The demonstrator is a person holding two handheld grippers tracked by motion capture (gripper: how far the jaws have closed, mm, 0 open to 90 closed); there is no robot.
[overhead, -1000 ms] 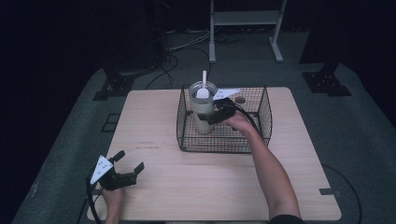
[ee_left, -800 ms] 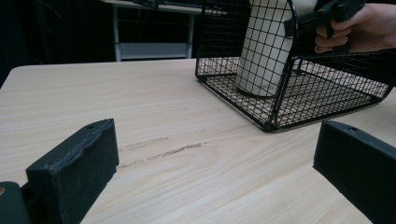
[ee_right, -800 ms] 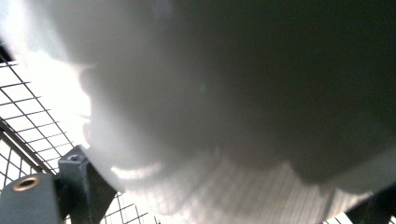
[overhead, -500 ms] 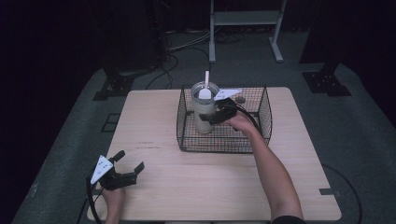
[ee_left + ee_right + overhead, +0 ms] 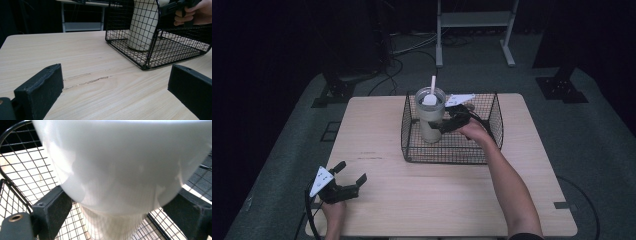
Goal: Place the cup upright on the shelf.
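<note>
A tall pale tumbler point(image 5: 430, 120) with a white straw point(image 5: 433, 85) stands inside a black wire basket point(image 5: 452, 152) at the back middle of the table. My right gripper point(image 5: 439, 125) reaches into the basket from the right, and its jaws press on both sides of the tumbler's wide upper body point(image 5: 112, 165). My left gripper point(image 5: 351, 172) rests near the table's front left corner, open, with nothing between its jaws. The left gripper view looks across bare wood at the basket point(image 5: 150, 55) and the tumbler point(image 5: 143, 25).
The light wooden table point(image 5: 377, 130) stands on grey carpet. Behind it are a metal stand point(image 5: 472, 20), dark equipment and cables on the floor. The basket's walls rise around the tumbler on all sides.
Almost nothing: the tumbler and my right gripper have shifted a touch to the right. The left gripper has stayed put.
</note>
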